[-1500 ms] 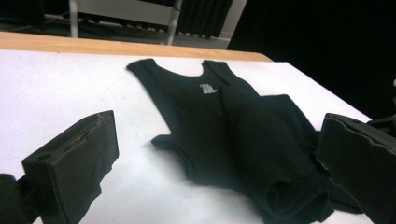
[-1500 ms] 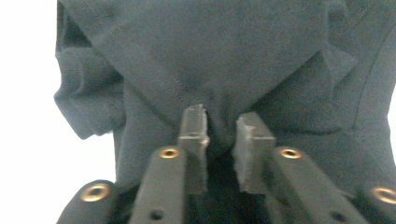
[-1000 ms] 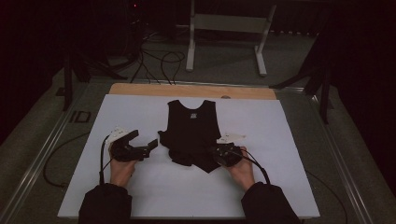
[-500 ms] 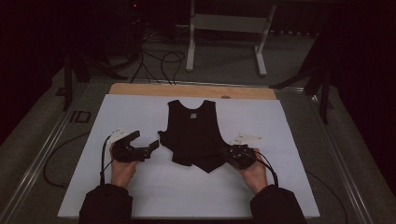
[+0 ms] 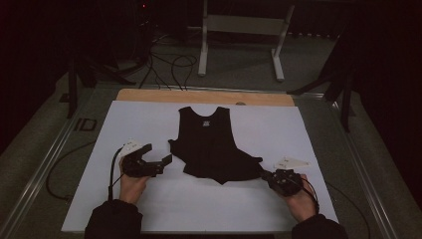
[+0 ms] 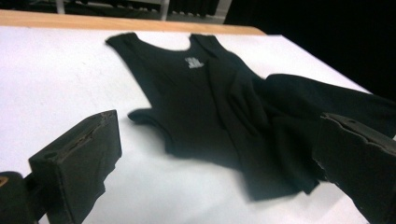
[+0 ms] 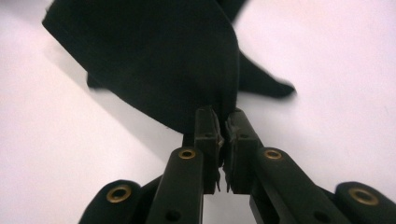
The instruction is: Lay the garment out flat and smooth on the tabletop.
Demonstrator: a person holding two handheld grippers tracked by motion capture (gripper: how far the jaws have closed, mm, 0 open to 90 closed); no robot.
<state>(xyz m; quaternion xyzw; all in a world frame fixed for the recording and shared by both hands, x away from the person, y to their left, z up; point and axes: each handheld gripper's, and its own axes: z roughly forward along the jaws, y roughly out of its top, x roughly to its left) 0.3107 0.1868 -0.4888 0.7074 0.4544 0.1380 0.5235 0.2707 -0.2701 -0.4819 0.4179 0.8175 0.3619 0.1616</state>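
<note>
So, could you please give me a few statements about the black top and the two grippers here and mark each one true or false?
1. The right gripper is shut on the black tank top's hem. True.
2. The left gripper grips the top as well. False: its jaws stand open beside the top.
3. The top lies on a white sheet. True.
4. The top is folded into a neat square. False: it is spread out, neck away from the person.

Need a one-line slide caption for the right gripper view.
Right claw shut on the hem of a black tank top, lifted off the white table sheet.
</note>
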